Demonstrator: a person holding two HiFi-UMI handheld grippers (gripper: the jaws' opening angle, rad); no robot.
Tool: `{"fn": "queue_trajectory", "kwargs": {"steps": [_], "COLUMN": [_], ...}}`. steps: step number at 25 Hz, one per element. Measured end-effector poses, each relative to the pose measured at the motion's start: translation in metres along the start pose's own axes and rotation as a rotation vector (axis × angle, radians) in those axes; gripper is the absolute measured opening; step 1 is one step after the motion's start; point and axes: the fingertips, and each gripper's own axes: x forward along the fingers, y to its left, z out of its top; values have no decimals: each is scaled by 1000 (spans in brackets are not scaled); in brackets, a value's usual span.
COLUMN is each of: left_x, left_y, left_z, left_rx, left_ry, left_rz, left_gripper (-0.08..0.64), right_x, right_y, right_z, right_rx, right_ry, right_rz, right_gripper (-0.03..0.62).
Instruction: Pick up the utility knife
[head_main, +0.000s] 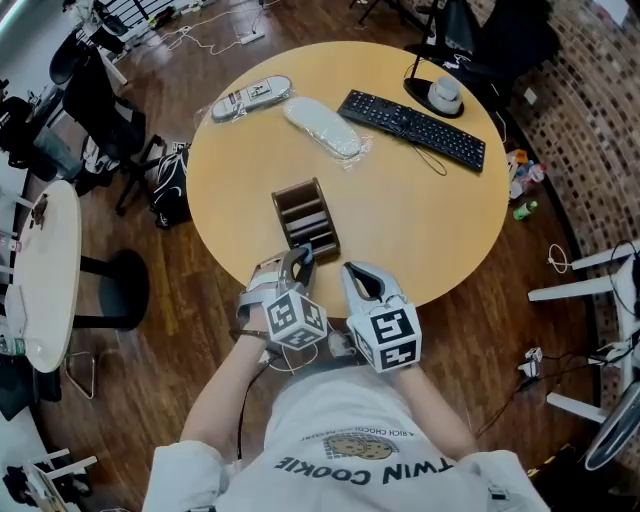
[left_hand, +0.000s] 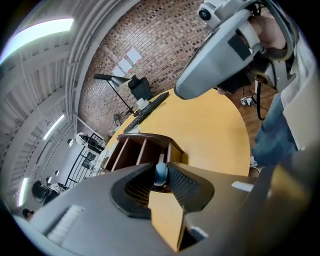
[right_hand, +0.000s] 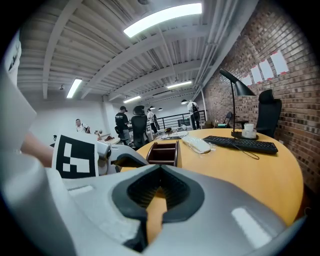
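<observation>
A dark wooden organiser (head_main: 305, 215) with several slots stands on the round table (head_main: 420, 230), near its front edge. My left gripper (head_main: 298, 262) reaches over the organiser's near end. In the left gripper view, the blue end of the utility knife (left_hand: 160, 174) sits between the left gripper's (left_hand: 161, 167) fingertips, and both pads look pressed on it. The rest of the knife is hidden. My right gripper (head_main: 356, 276) hovers just right of the left one at the table edge. Its jaws stand together with nothing between them (right_hand: 160, 170).
A black keyboard (head_main: 410, 125) lies at the far right, with a lamp base and a white cup (head_main: 443, 94) behind it. A white bagged object (head_main: 322, 125) and a packaged item (head_main: 250, 98) lie at the far side. Chairs and a white side table (head_main: 45, 270) stand to the left.
</observation>
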Motion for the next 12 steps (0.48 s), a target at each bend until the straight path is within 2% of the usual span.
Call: {"fn": "queue_trajectory", "kwargs": {"steps": [5, 12], "left_x": [0, -10], "left_y": [3, 8], "left_z": [2, 6], "left_rx": [25, -48], "left_ry": [-15, -43], "left_rz": [4, -8], "left_gripper": [77, 77], "right_x": [-2, -4], "right_y": [-5, -3], "right_z": [0, 0], "right_rx": [3, -3], "right_ry": [2, 15], "right_rz": [-26, -27], "right_gripper": [2, 2]}}
